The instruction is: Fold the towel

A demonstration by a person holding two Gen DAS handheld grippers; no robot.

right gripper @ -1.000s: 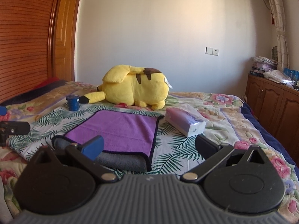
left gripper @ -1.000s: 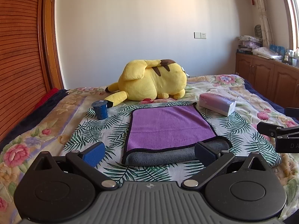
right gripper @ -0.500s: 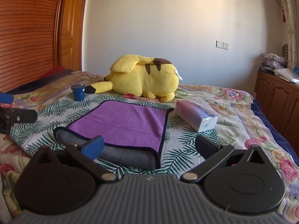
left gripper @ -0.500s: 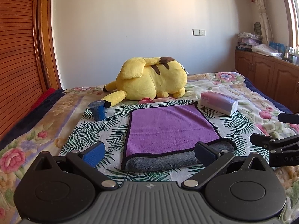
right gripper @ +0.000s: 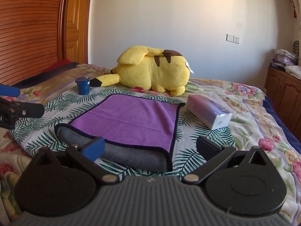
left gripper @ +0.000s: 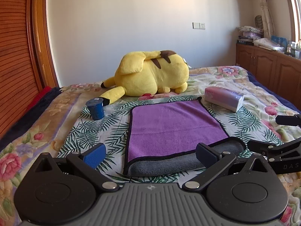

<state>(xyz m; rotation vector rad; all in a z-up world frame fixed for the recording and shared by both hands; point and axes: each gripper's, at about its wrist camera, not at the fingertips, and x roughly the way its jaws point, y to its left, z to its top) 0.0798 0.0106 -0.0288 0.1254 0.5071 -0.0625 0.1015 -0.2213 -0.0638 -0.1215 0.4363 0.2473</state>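
Surroundings: a bed (left gripper: 56, 131) with a floral quilt and a palm-leaf cloth (left gripper: 90, 131) spread over it; a wooden wardrobe (left gripper: 17, 60) on the left, low wooden cabinets (left gripper: 267, 64) on the right.
Plush: a yellow plush toy (left gripper: 152, 75) lies on its side beyond the towel's far edge, its tail reaching toward the blue cup (left gripper: 95, 108).
Blue cup: upright on the palm-leaf cloth, near the towel's far left corner but apart from it.
Tissue pack: a pale purple tissue pack (left gripper: 223, 98) lies just beside the towel's far right corner; whether it touches cannot be told.
Towel: the towel (left gripper: 175, 124) lies flat in the middle of the palm-leaf cloth, purple side up, with a black border. Its near edge shows a rolled or folded grey layer (right gripper: 131, 155).
Obstruction: nothing lies on the towel; the near grey edge is partly hidden by the finger pads in both views.
Left gripper: the left gripper (left gripper: 150, 153) hangs before the towel's near edge, jaws wide apart, holding nothing; one blue pad (left gripper: 95, 155) sits left of the towel, the other in front of the grey fold.
Right gripper: the right gripper (right gripper: 150, 148) faces the towel's near right corner, jaws equally spread and empty. Contact with the cloth cannot be told.
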